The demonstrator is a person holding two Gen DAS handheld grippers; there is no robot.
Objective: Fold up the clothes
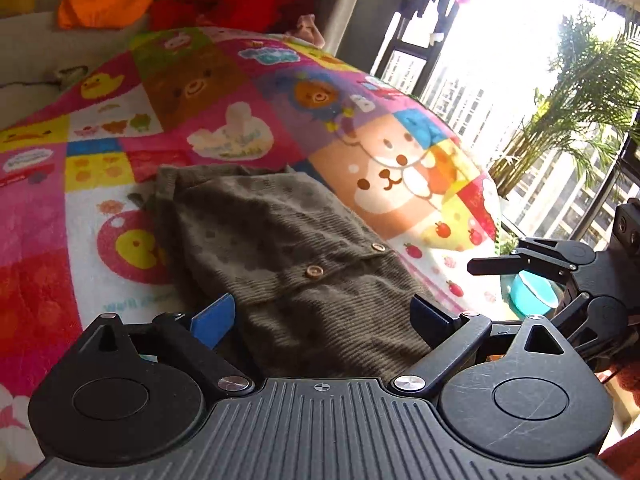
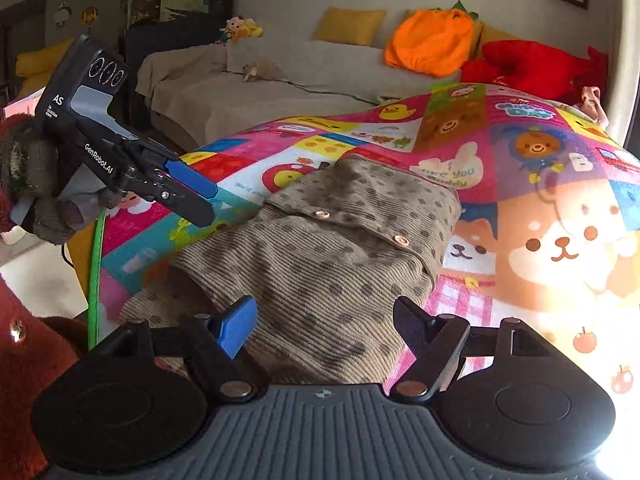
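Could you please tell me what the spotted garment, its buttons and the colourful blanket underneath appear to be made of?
Garment: olive-brown ribbed knit with darker dots, soft and matte; the fine ribs suggest wool or an acrylic blend.
Buttons: round, tan, slightly glossy; possibly wood or plastic, hard to tell.
Blanket: printed cartoon patchwork with a fuzzy, short-pile surface, probably fleece or flannel.

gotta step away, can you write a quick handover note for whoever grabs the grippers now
Left gripper: open, nothing held, hovering over the near end of the cardigan.
Right gripper: open, empty, also over the near end.
Cardigan: olive, dotted, buttoned, lying in a narrow folded shape on the cartoon blanket.
Done: it looks folded in from the sides.
Left: probably a last fold end to end, then set it aside.
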